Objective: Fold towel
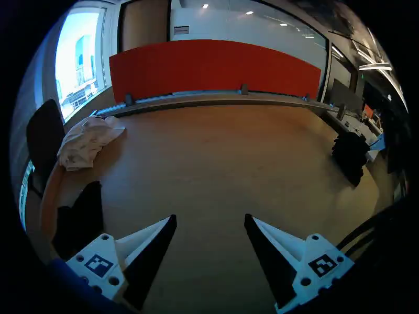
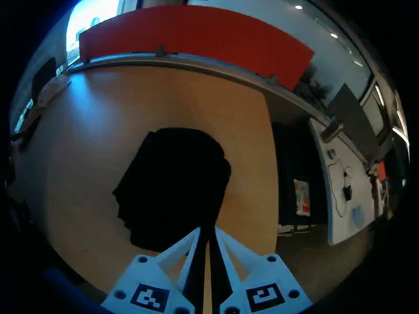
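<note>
The black towel (image 2: 173, 188) on the counter (image 2: 78, 146) looks limp and light, probably best pinched at a corner. Left tongs (image 1: 209, 222) gape; right tongs (image 2: 207, 230) are closed.

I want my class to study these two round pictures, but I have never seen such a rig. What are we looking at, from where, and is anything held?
No robot here: a person holds a two-finger gripper in each hand, and a fisheye camera rides on each, looking along its fingers. The left gripper view shows the left gripper, fingers spread open and holding nothing, over a wooden table. A crumpled white towel lies far left, before a red partition. The right gripper view shows the right gripper, fingers closed together at the near edge of a black towel lying on the table. Whether they pinch that edge cannot be told.
</note>
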{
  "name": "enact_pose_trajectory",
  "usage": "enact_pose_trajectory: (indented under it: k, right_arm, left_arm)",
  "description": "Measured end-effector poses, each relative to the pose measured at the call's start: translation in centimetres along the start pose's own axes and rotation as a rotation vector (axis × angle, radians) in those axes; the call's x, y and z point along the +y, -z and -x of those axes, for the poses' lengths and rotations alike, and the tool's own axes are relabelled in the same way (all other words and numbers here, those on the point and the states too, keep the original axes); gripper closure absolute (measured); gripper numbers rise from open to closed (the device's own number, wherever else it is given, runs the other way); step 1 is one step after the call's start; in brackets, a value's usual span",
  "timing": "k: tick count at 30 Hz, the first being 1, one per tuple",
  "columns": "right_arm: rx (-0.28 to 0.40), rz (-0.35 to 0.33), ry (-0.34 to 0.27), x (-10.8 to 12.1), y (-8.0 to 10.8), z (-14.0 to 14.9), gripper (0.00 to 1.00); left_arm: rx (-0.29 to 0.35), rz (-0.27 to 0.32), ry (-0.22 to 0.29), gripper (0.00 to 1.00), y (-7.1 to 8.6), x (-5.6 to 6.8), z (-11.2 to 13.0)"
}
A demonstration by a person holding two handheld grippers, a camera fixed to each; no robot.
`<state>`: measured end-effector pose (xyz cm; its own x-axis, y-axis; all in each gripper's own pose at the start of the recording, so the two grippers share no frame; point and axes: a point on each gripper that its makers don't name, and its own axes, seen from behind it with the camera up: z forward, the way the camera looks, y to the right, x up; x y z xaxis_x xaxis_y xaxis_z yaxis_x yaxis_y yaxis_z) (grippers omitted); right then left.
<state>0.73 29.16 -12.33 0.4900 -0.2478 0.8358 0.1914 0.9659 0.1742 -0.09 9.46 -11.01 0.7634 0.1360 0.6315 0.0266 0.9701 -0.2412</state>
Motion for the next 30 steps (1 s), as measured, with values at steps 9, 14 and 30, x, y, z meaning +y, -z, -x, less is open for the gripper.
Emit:
enact_pose_trajectory:
  k: [9, 14, 30]
  right_arm:
    - [-0.053, 0.002, -0.028, 0.1, -1.2, 2.1, 0.95]
    - [-0.078, 0.001, -0.052, 0.1, -1.9, 3.1, 0.95]
    - [-0.105, 0.022, -0.104, 0.1, -3.6, 4.4, 0.95]
  left_arm:
    - [0.000, -0.004, -0.001, 0.04, -0.1, 0.1, -0.1]
    - [-0.002, -0.007, -0.004, 0.04, -0.1, 0.1, -0.1]
    - [-0.002, -0.010, -0.011, 0.04, -0.2, -0.1, -0.5]
